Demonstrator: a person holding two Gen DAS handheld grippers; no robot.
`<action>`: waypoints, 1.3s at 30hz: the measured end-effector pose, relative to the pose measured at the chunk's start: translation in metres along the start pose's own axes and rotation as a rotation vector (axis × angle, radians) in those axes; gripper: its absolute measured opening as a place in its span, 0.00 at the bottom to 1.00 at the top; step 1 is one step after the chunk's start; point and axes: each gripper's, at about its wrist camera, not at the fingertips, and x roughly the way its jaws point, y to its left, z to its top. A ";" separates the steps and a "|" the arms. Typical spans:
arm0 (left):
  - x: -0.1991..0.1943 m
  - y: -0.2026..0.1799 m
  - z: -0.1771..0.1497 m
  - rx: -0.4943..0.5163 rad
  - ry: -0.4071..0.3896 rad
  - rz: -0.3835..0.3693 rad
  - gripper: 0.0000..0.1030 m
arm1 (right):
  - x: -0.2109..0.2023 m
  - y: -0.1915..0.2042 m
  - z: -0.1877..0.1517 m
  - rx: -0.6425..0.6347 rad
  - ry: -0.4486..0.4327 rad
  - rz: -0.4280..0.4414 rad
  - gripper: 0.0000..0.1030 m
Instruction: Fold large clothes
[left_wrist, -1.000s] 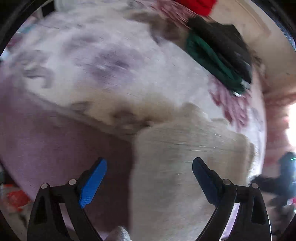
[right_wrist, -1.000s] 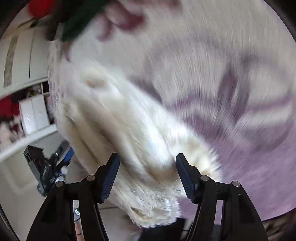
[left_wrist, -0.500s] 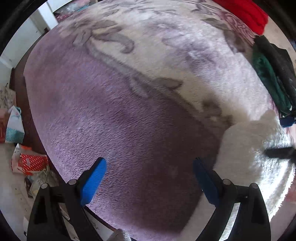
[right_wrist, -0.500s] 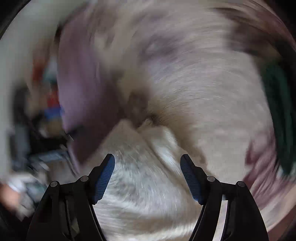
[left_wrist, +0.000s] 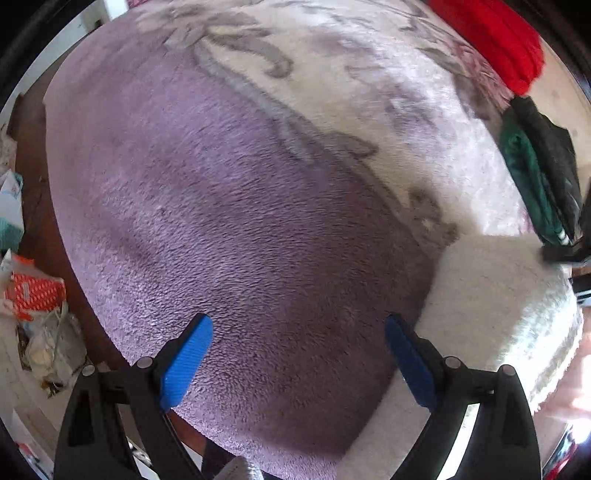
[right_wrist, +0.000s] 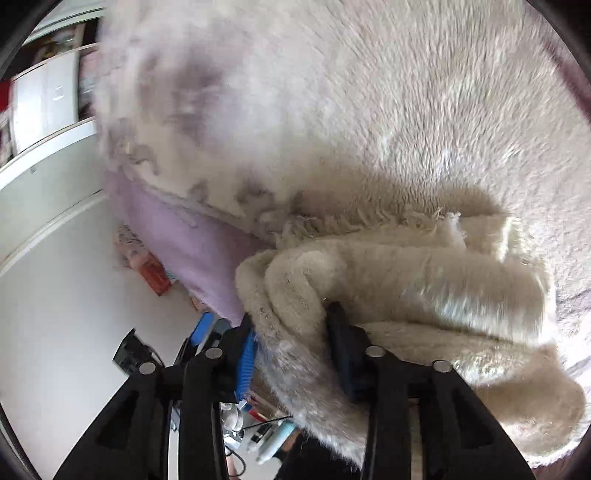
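A cream fluffy garment (right_wrist: 424, 288) lies folded in thick layers on a purple and cream flowered blanket (left_wrist: 240, 206). My right gripper (right_wrist: 295, 347) is shut on the garment's folded edge at the blanket's border, its blue pads pressed into the fleece. In the left wrist view the same garment (left_wrist: 491, 295) lies at the right. My left gripper (left_wrist: 295, 365) is open and empty, hovering over bare purple blanket to the left of the garment.
Folded red (left_wrist: 498, 40) and dark green and black (left_wrist: 535, 177) clothes lie at the blanket's far right edge. Bags and an orange packet (left_wrist: 33, 295) sit on the floor at left. White shelves (right_wrist: 48, 103) and floor clutter (right_wrist: 266, 432) show beyond the bed.
My right gripper has closed on the folded cream garment's edge; before its jaws were open over it. My left gripper swung left, off the garment, and stays open over the purple blanket.
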 end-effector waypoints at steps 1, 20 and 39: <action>-0.002 -0.003 0.000 0.014 -0.003 -0.004 0.92 | -0.011 0.005 -0.006 -0.013 -0.040 -0.010 0.52; -0.001 -0.085 0.002 0.239 0.032 0.012 0.92 | 0.011 -0.080 -0.107 0.065 -0.348 0.133 0.18; 0.012 -0.183 -0.024 0.431 0.106 -0.082 1.00 | -0.046 -0.160 -0.123 0.312 -0.449 -0.165 0.14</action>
